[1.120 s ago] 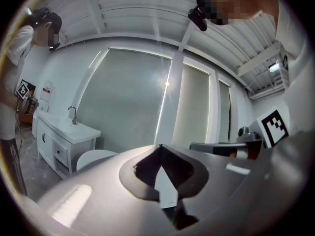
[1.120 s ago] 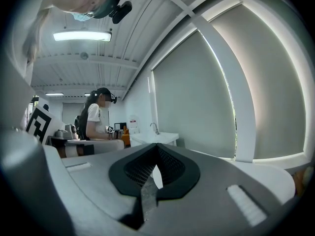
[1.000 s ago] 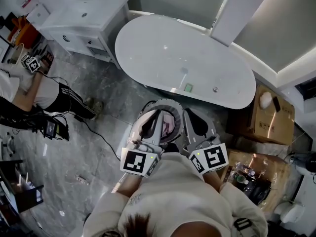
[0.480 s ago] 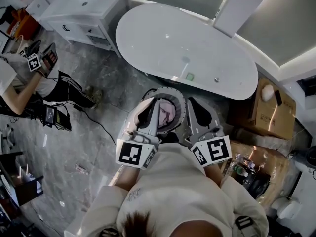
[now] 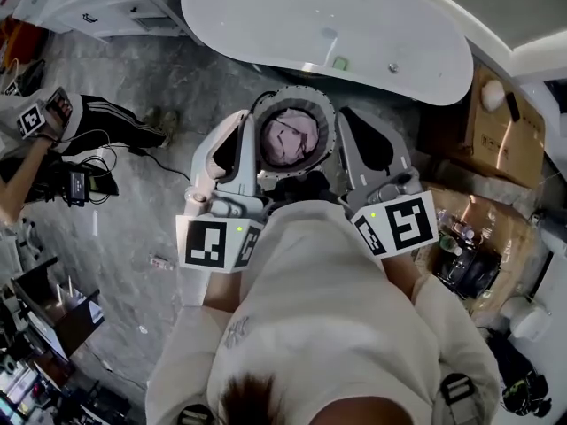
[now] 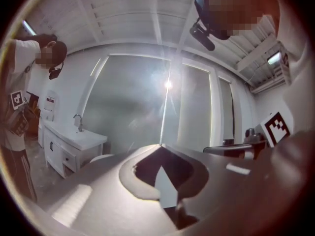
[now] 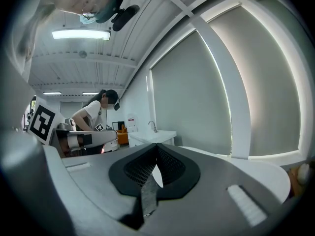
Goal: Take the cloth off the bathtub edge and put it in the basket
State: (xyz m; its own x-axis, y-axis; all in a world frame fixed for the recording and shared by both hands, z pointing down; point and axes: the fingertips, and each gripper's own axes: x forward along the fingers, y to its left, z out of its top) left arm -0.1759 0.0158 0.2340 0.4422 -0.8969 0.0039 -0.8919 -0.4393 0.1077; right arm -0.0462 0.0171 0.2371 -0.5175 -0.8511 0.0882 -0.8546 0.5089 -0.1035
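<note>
Head view: the crumpled pale pink cloth (image 5: 288,138) lies inside the round grey basket (image 5: 294,93) at 12 o'clock, between left gripper (image 5: 239,120) and right gripper (image 5: 345,115), with the white oval bathtub (image 5: 354,34) beyond and a brown cardboard box (image 5: 496,131) at 2 o'clock; left gripper view, then right gripper view: each pair of jaws is pressed together on nothing.

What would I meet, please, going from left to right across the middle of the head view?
Another person's leg → left hand-held gripper → basket → right hand-held gripper → cardboard box.

Cardboard box (image 5: 498,140) and sink cabinet (image 5: 93,11) stand apart.
</note>
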